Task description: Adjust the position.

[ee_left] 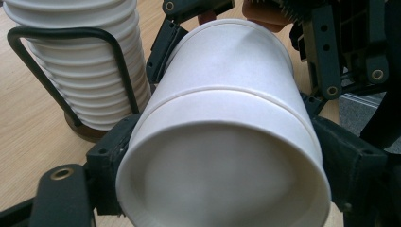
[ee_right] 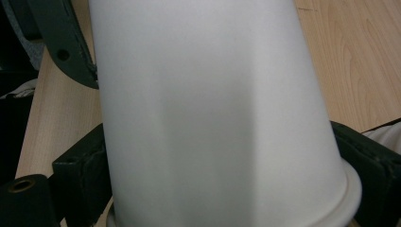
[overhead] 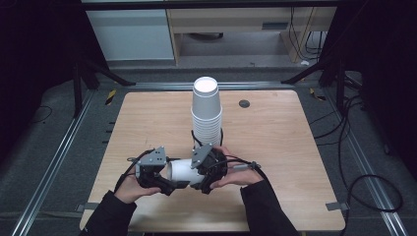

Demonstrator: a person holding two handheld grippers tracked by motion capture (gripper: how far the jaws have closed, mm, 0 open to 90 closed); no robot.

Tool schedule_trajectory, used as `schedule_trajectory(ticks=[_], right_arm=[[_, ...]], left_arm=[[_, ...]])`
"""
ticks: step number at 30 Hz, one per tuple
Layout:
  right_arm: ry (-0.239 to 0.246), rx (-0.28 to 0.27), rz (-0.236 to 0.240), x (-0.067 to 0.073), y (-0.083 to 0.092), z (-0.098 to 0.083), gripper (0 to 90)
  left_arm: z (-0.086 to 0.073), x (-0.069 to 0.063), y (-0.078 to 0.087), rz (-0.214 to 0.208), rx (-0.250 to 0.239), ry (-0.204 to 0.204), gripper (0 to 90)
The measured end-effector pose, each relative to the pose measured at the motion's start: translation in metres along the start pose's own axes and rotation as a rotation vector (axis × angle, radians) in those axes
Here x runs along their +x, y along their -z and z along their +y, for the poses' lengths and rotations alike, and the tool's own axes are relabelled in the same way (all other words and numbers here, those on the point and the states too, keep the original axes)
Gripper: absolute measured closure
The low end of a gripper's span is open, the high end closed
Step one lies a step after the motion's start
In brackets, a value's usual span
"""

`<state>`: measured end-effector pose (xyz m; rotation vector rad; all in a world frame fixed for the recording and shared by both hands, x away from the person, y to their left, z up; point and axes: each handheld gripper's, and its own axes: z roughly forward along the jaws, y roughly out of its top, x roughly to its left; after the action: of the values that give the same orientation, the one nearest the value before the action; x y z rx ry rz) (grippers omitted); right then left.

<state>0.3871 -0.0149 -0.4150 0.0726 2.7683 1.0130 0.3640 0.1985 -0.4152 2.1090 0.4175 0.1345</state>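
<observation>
Cups (overhead: pixel 183 172) held sideways between both grippers, near edge of tabletop (overhead: pixel 275 147).

High view: left gripper (overhead: pixel 169 184) and right gripper (overhead: pixel 202 183) meeting at cups, just in front of upright stack (overhead: pixel 206 110). Left gripper view: jaws pinching cups (ee_left: pixel 227 156) at both sides near the closed base; stack (ee_left: pixel 78 61) in wire holder (ee_left: pixel 66 71) beside. Right gripper view: jaws clamped on cups (ee_right: pixel 213 118) near the rim; wood tabletop (ee_right: pixel 359 61) behind.
</observation>
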Motion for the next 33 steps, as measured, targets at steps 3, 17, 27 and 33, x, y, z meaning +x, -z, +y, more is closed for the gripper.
schedule_trajectory(ticks=[3,17,27,33], right_arm=[[0.003,0.002,0.002,0.000,0.000,0.000,7.6],[-0.031,-0.019,0.006,0.000,0.004,-0.004,4.6],[-0.088,-0.167,-0.037,-0.007,0.042,-0.015,4.0],[-0.146,-0.253,-0.056,-0.010,0.060,-0.031,3.3]], left_arm=[[0.000,-0.001,0.000,0.001,0.005,-0.007,19.1],[0.000,0.001,0.004,0.001,0.000,-0.021,20.2],[-0.002,0.006,0.016,0.017,-0.030,-0.020,20.1],[-0.005,0.014,0.024,0.025,-0.087,0.005,20.0]])
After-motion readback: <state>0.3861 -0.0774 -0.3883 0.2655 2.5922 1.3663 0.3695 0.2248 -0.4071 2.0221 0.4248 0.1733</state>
